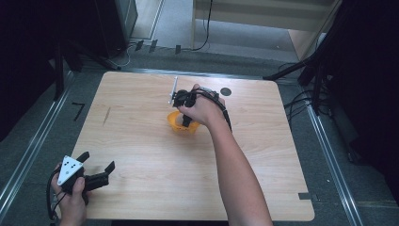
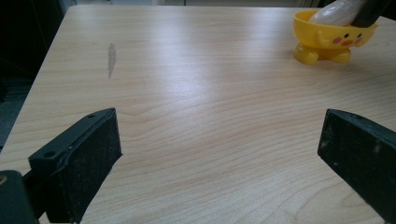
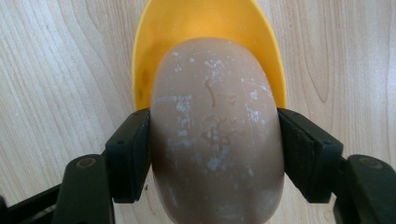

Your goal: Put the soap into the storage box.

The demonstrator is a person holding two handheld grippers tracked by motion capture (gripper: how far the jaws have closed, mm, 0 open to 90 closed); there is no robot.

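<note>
A yellow duck-faced dish (image 1: 179, 123) stands near the middle of the wooden table (image 1: 141, 141). My right gripper (image 1: 187, 118) points down into it, shut on a pale beige soap bar (image 3: 217, 140). Both black pads (image 3: 133, 151) press the bar's sides, and its far end lies over the dish (image 3: 205, 28). In the left gripper view the dish (image 2: 327, 39) sits at the far right with the soap bar (image 2: 336, 13) tilted in it. My left gripper (image 1: 96, 170) rests near the table's front left corner, open, with bare wood between its pads (image 2: 88, 158).
A grey smudge (image 1: 107, 116) marks the table's left part. A small dark round spot (image 1: 226, 91) sits near the far edge. Cables and black stand legs lie on the floor around the table.
</note>
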